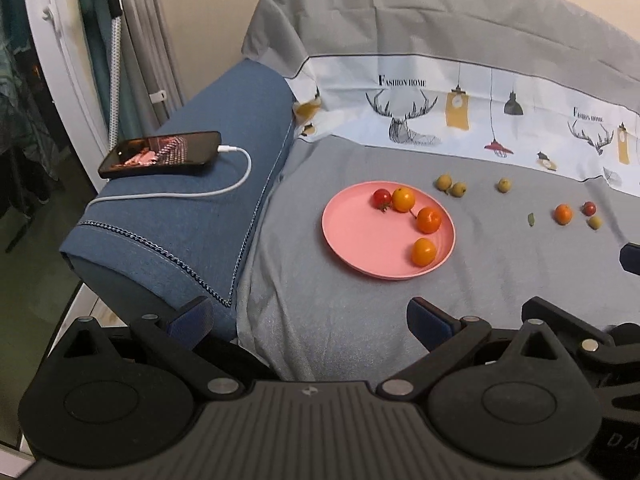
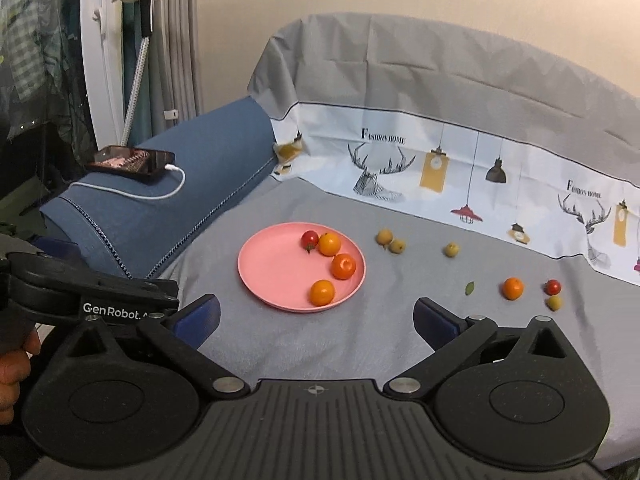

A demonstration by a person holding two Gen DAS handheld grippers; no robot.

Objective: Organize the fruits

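A pink plate [image 1: 360, 240] [image 2: 272, 276] lies on the grey cloth. It holds three orange fruits [image 1: 429, 220] [image 2: 343, 266] and a small red tomato [image 1: 382, 198] [image 2: 309, 239]. Loose on the cloth to its right lie a pair of yellow-green fruits [image 1: 444, 182] [image 2: 385, 237], a single one [image 1: 504, 185] [image 2: 452, 249], an orange fruit [image 1: 563, 214] [image 2: 513, 288], a red tomato [image 1: 589, 208] [image 2: 553, 287] and another yellow fruit [image 1: 595, 222] [image 2: 554, 303]. My left gripper [image 1: 310, 316] is open and holds nothing, short of the plate. My right gripper [image 2: 316, 316] is likewise wide open, with nothing between its fingers.
A blue cushioned armrest [image 1: 192, 208] [image 2: 168, 200] at the left carries a phone [image 1: 160, 154] [image 2: 130, 163] on a white charging cable. A printed white cloth band [image 1: 460, 108] runs along the back. A small green leaf [image 1: 531, 219] [image 2: 470, 288] lies on the cloth. A hand [image 2: 14, 364] holds the left gripper's body [image 2: 92, 292].
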